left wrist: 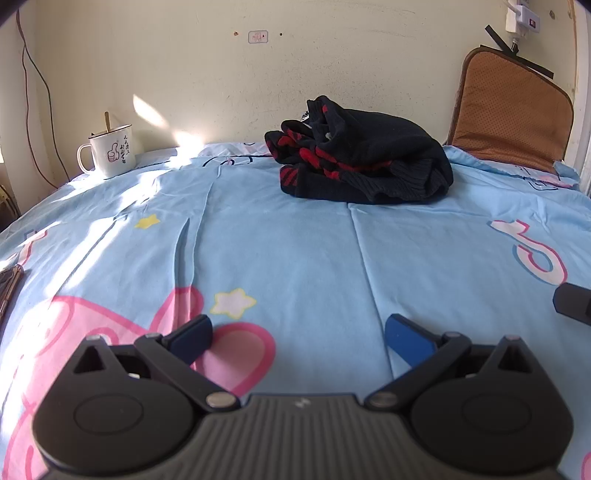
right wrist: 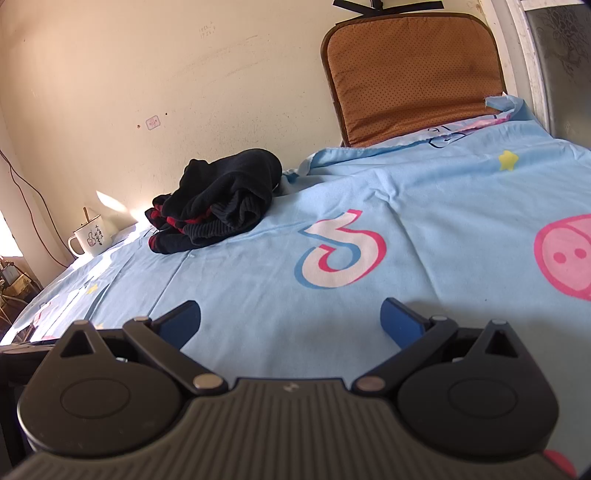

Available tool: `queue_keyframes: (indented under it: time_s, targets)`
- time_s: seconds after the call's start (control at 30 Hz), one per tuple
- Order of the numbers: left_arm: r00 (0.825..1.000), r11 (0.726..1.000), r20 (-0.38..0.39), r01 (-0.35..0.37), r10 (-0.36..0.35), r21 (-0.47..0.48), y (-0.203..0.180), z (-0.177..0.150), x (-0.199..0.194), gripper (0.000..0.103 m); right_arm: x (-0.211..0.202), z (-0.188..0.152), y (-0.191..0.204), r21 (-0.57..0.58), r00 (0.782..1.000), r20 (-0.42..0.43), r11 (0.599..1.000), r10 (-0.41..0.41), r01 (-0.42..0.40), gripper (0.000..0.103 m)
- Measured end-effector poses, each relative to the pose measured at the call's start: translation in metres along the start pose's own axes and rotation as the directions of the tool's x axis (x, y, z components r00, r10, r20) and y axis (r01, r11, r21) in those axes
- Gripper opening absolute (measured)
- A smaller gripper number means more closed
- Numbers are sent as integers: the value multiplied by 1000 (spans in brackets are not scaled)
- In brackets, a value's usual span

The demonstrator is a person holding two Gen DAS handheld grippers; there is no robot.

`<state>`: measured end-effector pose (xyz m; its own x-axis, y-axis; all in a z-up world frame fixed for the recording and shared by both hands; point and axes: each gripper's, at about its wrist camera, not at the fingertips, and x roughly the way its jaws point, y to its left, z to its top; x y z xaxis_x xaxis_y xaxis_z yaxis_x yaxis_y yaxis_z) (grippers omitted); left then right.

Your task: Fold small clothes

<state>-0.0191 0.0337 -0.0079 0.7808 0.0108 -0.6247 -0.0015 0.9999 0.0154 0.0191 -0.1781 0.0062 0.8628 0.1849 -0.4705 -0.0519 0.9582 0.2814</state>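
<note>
Lying bunched in a heap at the far side of the sheet (left wrist: 295, 258), close to the wall (left wrist: 221, 74): black garment (left wrist: 364, 162) with red stripes, ribbed hem facing near, folds piled unevenly. Hovering low over the near part of the sheet, well apart from the garment: left gripper (left wrist: 298, 338), jaws spread wide, blue pads (left wrist: 406, 341) gripping nothing, only pink cartoon print and a pale star showing between them. Hovering likewise to the right: right gripper (right wrist: 290, 323), jaws also spread wide and gripping nothing, pointing over a pink, white and blue curl printed on the sheet. Showing at the right edge of the left view, a dark block, too cropped to name. Standing at the far left near the wall: white mug (left wrist: 109, 153) with a thumbs-up drawing, a thin stick poking out of it, handle turned left. Leaning upright against the wall at the far right: brown cushion (left wrist: 511, 118) with dark trim, its foot tucked behind the sheet's edge. Falling across the far left of the sheet and the wall: patches of sunlight. Trailing down the wall at far left: thin cord (left wrist: 35, 92). Sitting high on the wall at the far right: white plug box (left wrist: 522, 18). Running toward the near side from below the garment: a long crease in the sheet.
</note>
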Motion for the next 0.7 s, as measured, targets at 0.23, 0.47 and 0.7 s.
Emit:
queue_keyframes:
  time_s: [0.23, 0.47, 0.7]
  targets:
    - [1000, 1000, 0, 0, 0, 0, 0, 0, 0, 103, 0, 0, -1, 1, 1000, 0, 1000, 1, -1, 103]
    - [1000, 1000, -7, 3, -3, 7, 0, 0, 0, 103, 0, 0, -1, 4, 1000, 1, 1000, 2, -2, 103]
    - [1000, 1000, -5, -22, 22, 19, -1, 0, -3, 103, -2, 0, -1, 17, 1000, 4, 1000, 8, -8, 103]
